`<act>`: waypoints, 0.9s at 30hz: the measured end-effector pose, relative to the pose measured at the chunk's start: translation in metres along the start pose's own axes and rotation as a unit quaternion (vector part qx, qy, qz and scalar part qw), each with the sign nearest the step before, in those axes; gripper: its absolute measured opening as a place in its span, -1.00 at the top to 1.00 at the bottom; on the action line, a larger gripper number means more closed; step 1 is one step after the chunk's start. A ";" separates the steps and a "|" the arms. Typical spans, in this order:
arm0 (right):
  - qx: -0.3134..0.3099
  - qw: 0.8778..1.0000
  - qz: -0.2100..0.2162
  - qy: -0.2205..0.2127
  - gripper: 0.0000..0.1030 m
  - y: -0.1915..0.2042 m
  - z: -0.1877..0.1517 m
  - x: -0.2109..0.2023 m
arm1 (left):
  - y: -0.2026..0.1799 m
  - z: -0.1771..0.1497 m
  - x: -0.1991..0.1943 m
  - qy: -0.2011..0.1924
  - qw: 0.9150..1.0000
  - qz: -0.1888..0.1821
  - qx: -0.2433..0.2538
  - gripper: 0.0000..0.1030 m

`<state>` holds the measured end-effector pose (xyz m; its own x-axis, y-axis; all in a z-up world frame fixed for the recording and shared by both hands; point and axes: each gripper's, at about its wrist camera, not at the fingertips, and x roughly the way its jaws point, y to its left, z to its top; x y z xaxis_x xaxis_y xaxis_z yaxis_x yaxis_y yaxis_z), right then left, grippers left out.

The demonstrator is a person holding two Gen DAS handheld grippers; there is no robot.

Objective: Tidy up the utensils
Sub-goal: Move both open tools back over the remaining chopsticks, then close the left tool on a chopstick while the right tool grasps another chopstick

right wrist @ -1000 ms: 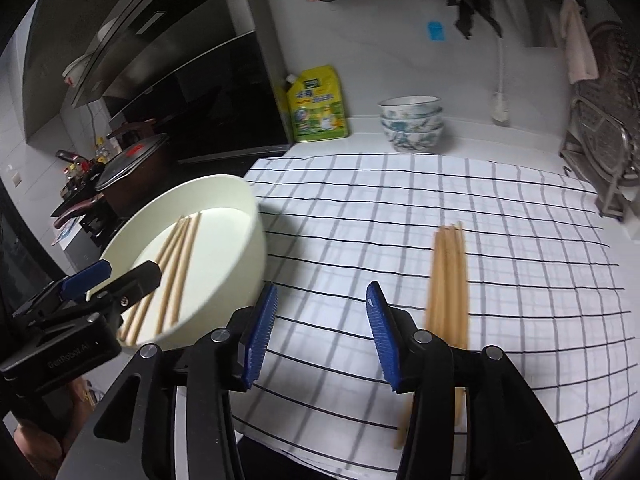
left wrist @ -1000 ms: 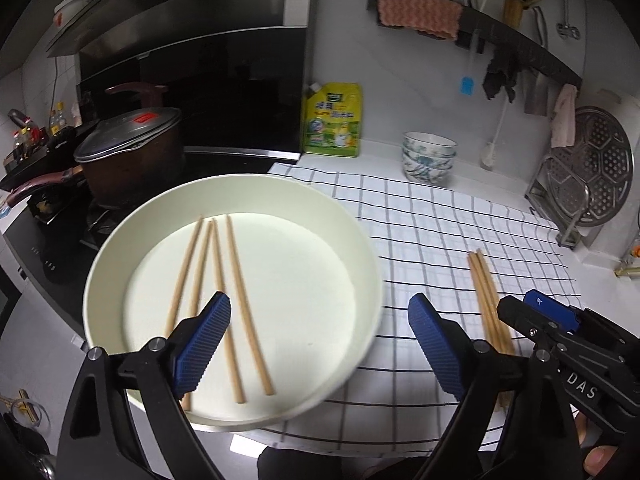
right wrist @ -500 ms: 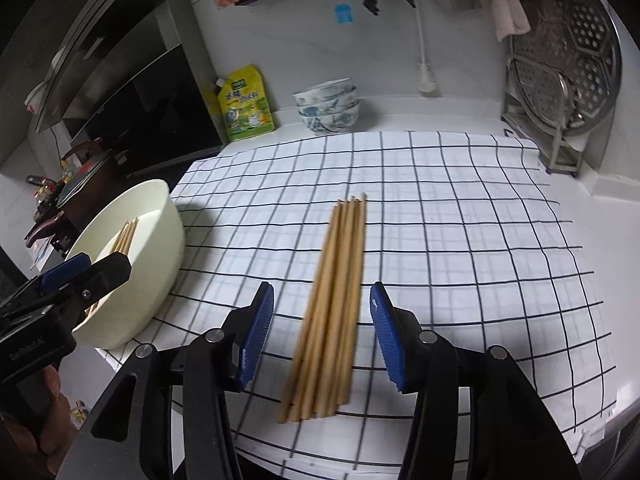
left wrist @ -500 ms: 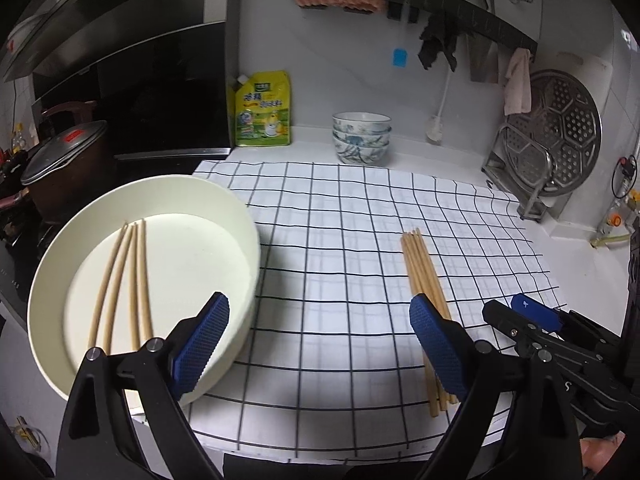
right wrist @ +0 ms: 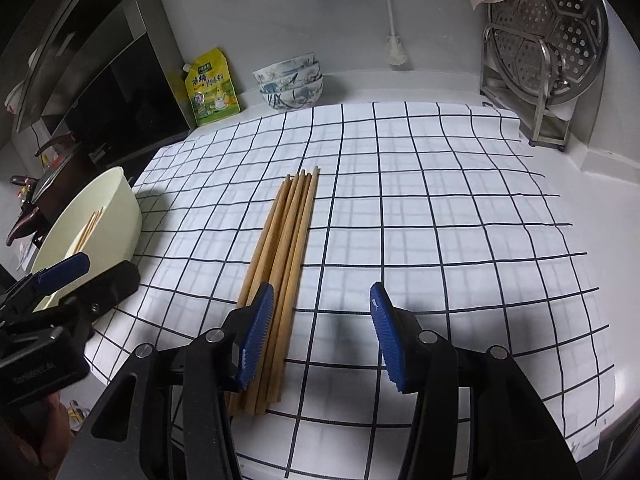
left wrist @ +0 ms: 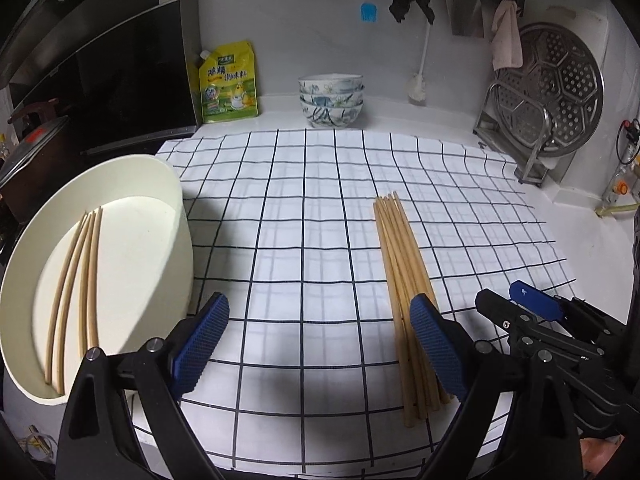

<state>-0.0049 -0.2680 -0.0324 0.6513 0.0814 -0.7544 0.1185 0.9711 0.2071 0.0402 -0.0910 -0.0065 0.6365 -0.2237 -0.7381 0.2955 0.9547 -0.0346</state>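
A bundle of several wooden chopsticks (left wrist: 404,276) lies on the checked cloth (left wrist: 304,216); it also shows in the right wrist view (right wrist: 280,264). A cream bowl (left wrist: 168,216) at the cloth's left edge holds several chopsticks (left wrist: 76,276); the bowl shows in the right wrist view too (right wrist: 120,200). My left gripper (left wrist: 320,344) is open and empty above the cloth between bowl and bundle. My right gripper (right wrist: 320,332) is open and empty, its left pad over the bundle's near end.
Stacked patterned bowls (left wrist: 331,98) and a yellow pouch (left wrist: 228,84) stand at the back wall. A steel steamer rack (left wrist: 548,100) stands at the back right. A stove with a dark pot (left wrist: 24,152) is left of the bowl.
Both grippers have swung to the right, away from the bowl toward the chopstick bundle. The bundle now sits lower and closer in both views. Both stay open.
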 end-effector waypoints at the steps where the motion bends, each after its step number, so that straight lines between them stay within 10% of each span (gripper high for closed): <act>1: -0.004 1.000 -0.001 0.005 0.06 0.001 0.000 0.004 | 0.000 -0.001 0.003 0.003 1.000 0.002 -0.001 -0.75; 27: -0.064 0.996 -0.038 0.053 0.06 0.017 -0.001 0.050 | 0.015 -0.012 0.043 0.039 0.999 0.025 -0.020 -0.77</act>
<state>0.0290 -0.2471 -0.0667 0.5598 0.0239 -0.8283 0.0638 0.9954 0.0719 0.0634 -0.0838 -0.0463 0.5916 -0.1608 -0.7901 0.2344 0.9719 -0.0223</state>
